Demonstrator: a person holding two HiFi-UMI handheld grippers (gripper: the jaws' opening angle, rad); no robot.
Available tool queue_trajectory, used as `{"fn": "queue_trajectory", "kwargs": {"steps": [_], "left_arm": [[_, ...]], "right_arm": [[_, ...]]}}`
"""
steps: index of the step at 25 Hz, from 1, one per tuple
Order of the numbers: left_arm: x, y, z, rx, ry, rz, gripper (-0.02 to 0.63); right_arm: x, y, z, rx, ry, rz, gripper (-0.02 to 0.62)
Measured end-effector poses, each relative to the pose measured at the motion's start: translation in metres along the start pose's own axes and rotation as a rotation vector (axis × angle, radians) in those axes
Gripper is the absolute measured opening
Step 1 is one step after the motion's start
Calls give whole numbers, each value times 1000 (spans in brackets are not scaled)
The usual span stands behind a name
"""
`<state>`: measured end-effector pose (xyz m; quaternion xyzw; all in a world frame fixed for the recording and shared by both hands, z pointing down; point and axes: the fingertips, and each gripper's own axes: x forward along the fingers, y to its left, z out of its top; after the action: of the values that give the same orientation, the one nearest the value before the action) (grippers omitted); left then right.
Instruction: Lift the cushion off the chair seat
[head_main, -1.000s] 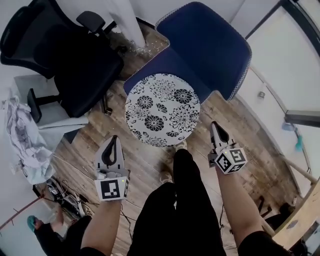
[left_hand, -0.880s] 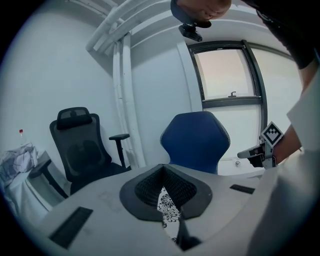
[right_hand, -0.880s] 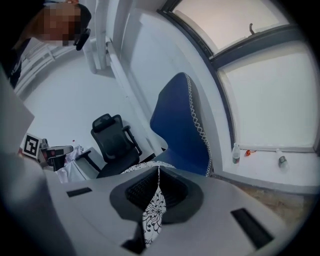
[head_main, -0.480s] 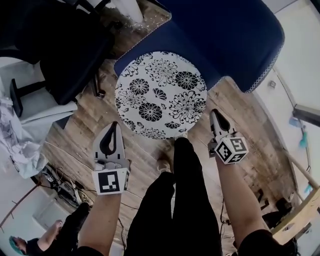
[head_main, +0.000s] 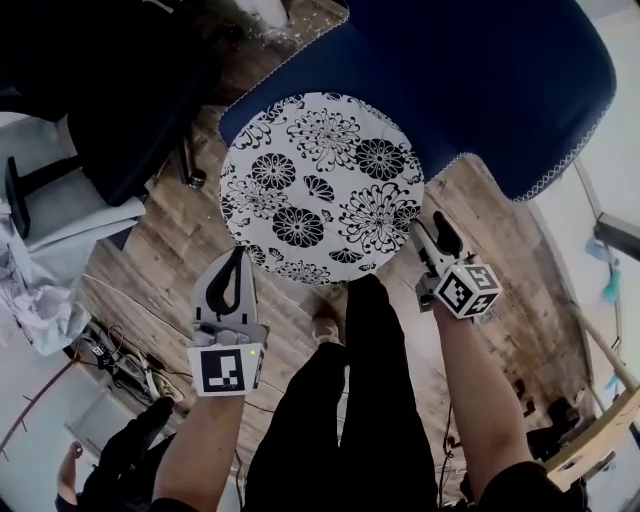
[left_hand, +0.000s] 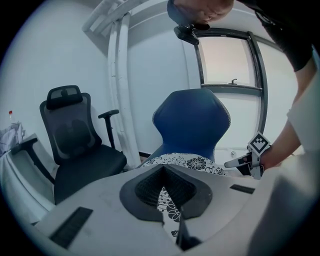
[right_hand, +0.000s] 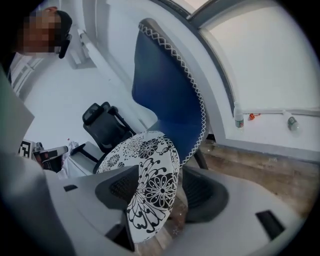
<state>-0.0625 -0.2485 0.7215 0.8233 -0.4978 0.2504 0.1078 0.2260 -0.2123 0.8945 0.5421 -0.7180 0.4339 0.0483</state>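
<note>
A round white cushion (head_main: 320, 185) with black flowers lies on the seat of a blue chair (head_main: 480, 90). My left gripper (head_main: 237, 255) is at the cushion's near left edge. Its tips meet with nothing held, and the cushion (left_hand: 190, 162) shows behind them. My right gripper (head_main: 430, 232) is at the cushion's right edge. Its jaws have just been opening and now stand wide. In the right gripper view the cushion's rim (right_hand: 150, 175) lies between the jaws of the right gripper (right_hand: 155, 200), with a gap on one side.
A black office chair (head_main: 100, 90) stands left of the blue one. The person's legs (head_main: 350, 400) are between my grippers, over a wooden floor. Crumpled cloth (head_main: 30, 290) and cables (head_main: 120, 365) lie at the left. A window sill with bottles (right_hand: 239, 120) is on the right.
Both grippers have come down to the cushion, which now looks larger. The right gripper's jaws were shut and now stand open around the cushion's right rim. The left gripper stays shut.
</note>
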Motion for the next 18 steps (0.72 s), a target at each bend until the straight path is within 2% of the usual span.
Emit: {"fn": "queue_trajectory", "kwargs": {"steps": [6,13,18], "left_arm": [[2,5,-12,8,31,-6,5],[3,14,-23,14,61,0,5],[3,19,-15,-2,27,20,5]], "right_arm": [[25,-13,-18,46,47,13,301],[46,-15,-33,102,74,50,305],[49,-16,-39,157,92,62,304]]}}
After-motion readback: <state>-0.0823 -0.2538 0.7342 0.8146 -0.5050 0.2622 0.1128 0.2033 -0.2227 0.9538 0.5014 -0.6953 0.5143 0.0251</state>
